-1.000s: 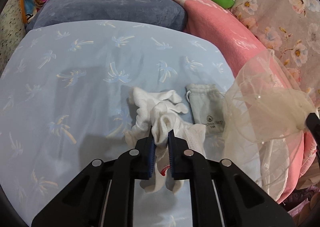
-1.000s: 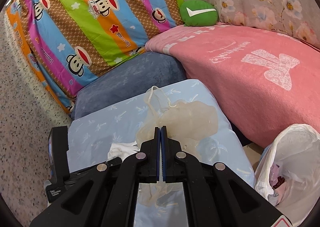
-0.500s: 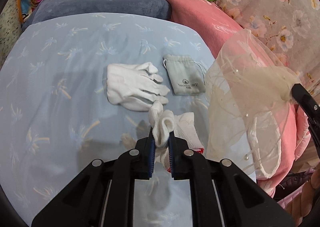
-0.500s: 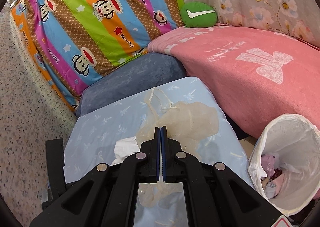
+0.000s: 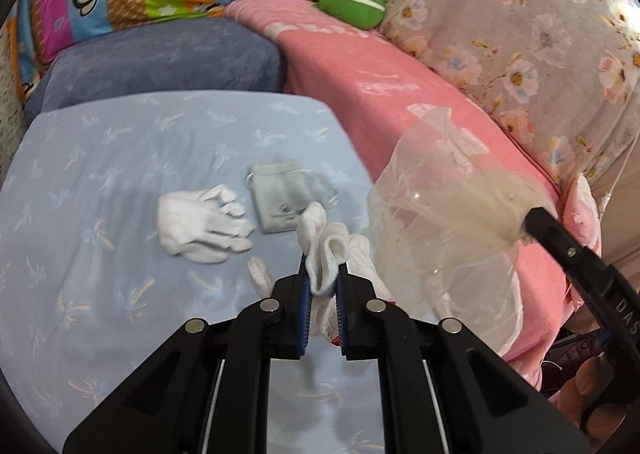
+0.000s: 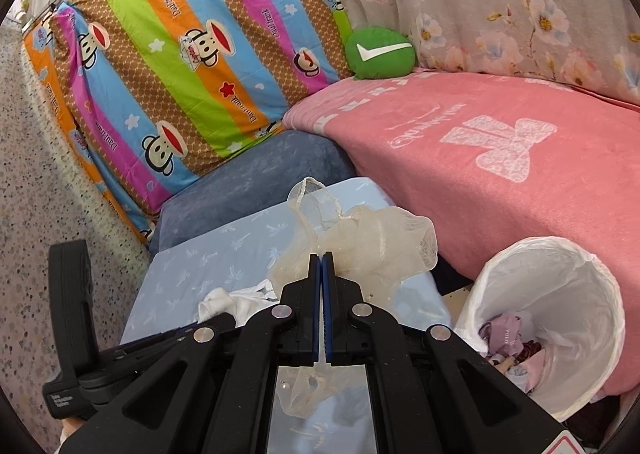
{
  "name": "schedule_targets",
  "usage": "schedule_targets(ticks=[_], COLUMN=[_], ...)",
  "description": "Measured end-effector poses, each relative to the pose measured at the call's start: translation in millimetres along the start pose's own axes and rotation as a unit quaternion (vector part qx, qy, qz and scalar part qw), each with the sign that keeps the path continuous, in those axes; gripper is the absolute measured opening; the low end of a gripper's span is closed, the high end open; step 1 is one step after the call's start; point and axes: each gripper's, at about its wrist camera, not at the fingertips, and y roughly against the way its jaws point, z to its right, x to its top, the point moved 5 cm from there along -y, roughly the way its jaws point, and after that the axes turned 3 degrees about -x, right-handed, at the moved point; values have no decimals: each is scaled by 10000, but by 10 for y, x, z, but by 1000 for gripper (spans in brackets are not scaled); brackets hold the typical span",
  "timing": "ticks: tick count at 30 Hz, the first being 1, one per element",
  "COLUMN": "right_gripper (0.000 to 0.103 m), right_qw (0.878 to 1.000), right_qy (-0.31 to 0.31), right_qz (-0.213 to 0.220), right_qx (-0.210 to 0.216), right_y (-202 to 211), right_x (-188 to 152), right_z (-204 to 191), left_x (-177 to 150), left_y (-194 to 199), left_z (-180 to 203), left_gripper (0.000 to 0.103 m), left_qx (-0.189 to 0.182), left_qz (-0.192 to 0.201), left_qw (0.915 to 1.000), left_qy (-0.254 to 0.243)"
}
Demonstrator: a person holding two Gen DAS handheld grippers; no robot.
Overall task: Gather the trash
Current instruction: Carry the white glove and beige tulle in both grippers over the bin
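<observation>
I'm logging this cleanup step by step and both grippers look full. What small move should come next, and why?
Probably carry the right gripper over the bin lined with a white bag and let go there. It is shut on the sheer mesh cloth, lifted off the blue sheet; the open bin is just to its right. The left gripper, shut on a white glove, could follow.

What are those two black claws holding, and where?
Left gripper pinches a white glove by its folded cuff; right gripper clamps a sheer mesh bag at its bunched edge.
</observation>
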Motion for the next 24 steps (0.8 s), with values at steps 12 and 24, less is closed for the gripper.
schedule_targets(ticks=[12,24], right_gripper=[1,1], right_qw=[9966,9887], right_qy=[-375,-789], right_qz=[552,806], right_qx=[-476,-989], right_y=[615,1005], right_x=[241,294], right_z=[765,1544], left_x=[126,32], left_y=[-87,-377], left_z=[986,1793], left_gripper=[11,12], left_qx=[-575,-1031], left_qz=[100,-177], left_qw=[9957,9866], left_qy=[-724,-1253])
